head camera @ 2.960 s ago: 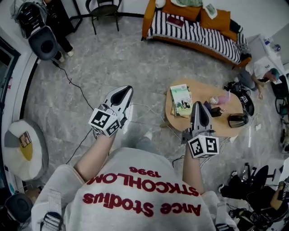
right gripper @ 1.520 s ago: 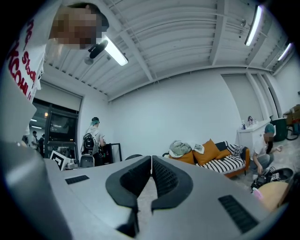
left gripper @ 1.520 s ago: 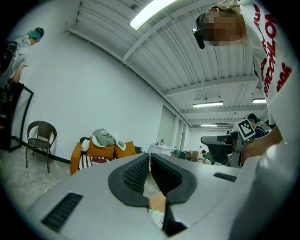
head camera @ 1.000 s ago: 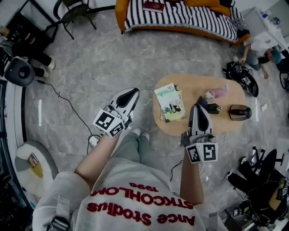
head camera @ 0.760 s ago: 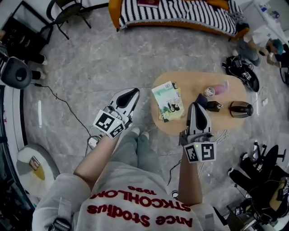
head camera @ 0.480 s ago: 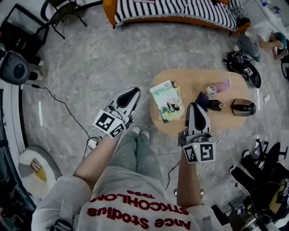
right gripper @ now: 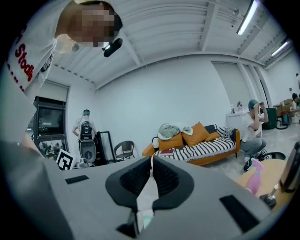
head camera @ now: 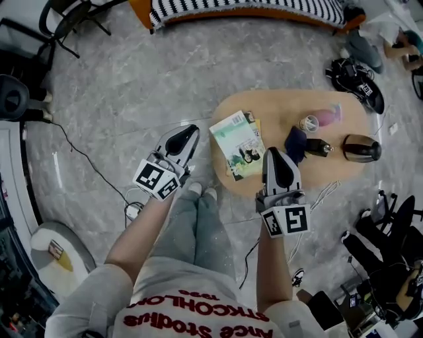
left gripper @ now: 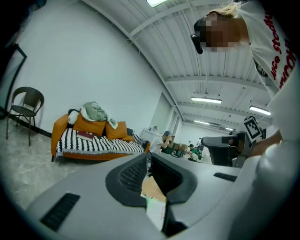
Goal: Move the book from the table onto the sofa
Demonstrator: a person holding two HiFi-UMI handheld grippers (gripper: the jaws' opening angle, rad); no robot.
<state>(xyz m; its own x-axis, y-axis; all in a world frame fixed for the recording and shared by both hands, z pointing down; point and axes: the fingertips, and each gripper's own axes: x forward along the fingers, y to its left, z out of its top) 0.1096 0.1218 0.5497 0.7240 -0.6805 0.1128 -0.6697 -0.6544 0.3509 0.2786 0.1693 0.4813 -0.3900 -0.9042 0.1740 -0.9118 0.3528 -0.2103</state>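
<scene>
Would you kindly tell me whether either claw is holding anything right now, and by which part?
Nothing is held. The left claw and the right claw are both shut and empty; the book lies untouched on the table.

A large white hall dressed as a living room, shown by a striped sofa (left gripper: 103,146) with orange cushions (left gripper: 91,126), a low oval wooden table (head camera: 277,109), a marbled floor (head camera: 132,86) crossed by a cable (head camera: 86,162), a beamed ceiling (right gripper: 187,28) lit by strip lights (left gripper: 206,100)

The book (head camera: 238,144) is green and white, the table (head camera: 277,109) tan, the sofa (head camera: 251,6) orange (black-and-white striped cover).
</scene>
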